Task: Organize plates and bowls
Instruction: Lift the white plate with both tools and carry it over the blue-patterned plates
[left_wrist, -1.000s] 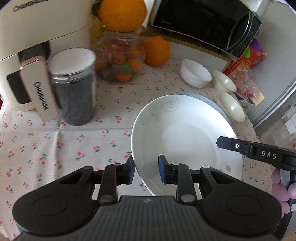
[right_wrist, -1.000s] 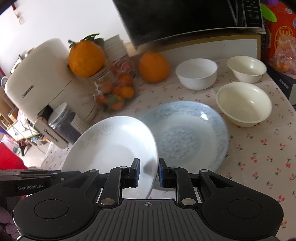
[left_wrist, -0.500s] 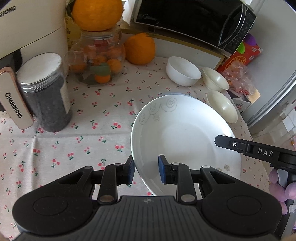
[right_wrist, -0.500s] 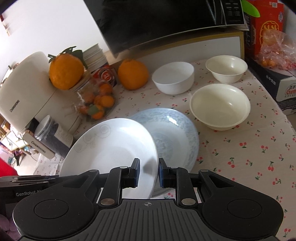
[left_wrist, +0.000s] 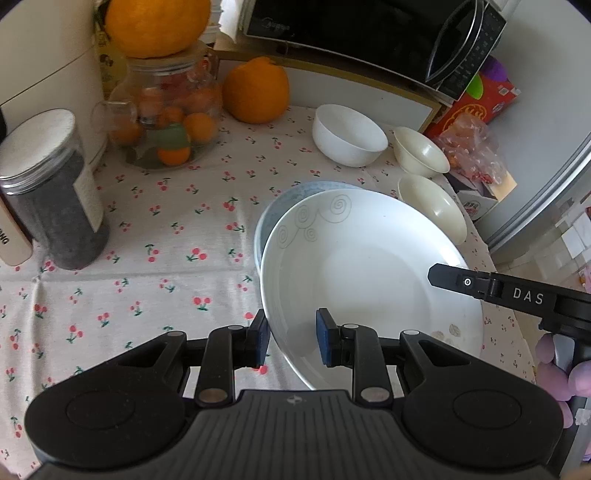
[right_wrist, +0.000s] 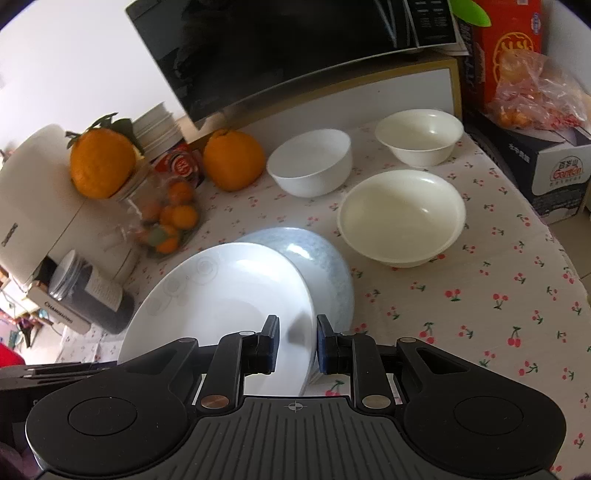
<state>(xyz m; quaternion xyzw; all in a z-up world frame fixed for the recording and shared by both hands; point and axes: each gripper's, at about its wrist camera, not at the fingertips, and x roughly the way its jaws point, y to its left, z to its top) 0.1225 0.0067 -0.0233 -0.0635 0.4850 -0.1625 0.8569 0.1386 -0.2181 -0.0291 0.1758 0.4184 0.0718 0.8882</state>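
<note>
A white plate (left_wrist: 369, 266) (right_wrist: 221, 295) with a faint swirl pattern is held above the cherry-print tablecloth. My left gripper (left_wrist: 291, 341) is shut on its near left rim, and my right gripper (right_wrist: 295, 345) is shut on its right rim. The plate hangs over a blue-patterned plate (left_wrist: 291, 195) (right_wrist: 317, 258) that lies on the cloth and covers most of it. Behind stand a white bowl (left_wrist: 347, 134) (right_wrist: 310, 162) and two cream bowls, a small one (left_wrist: 421, 155) (right_wrist: 421, 134) and a large one (left_wrist: 432, 206) (right_wrist: 402, 216).
A glass jar of fruit (left_wrist: 166, 122) with an orange on its lid, a loose orange (left_wrist: 256, 90), a dark-filled canister (left_wrist: 55, 192) and a cream appliance (right_wrist: 33, 206) line the left. A microwave (left_wrist: 369, 33) stands at the back. Boxes (right_wrist: 543, 158) sit right, by the table's edge.
Both grippers carried the white plate to the right across the table, so it now covers most of the blue plate. The jar and canister have slid leftward in view.
</note>
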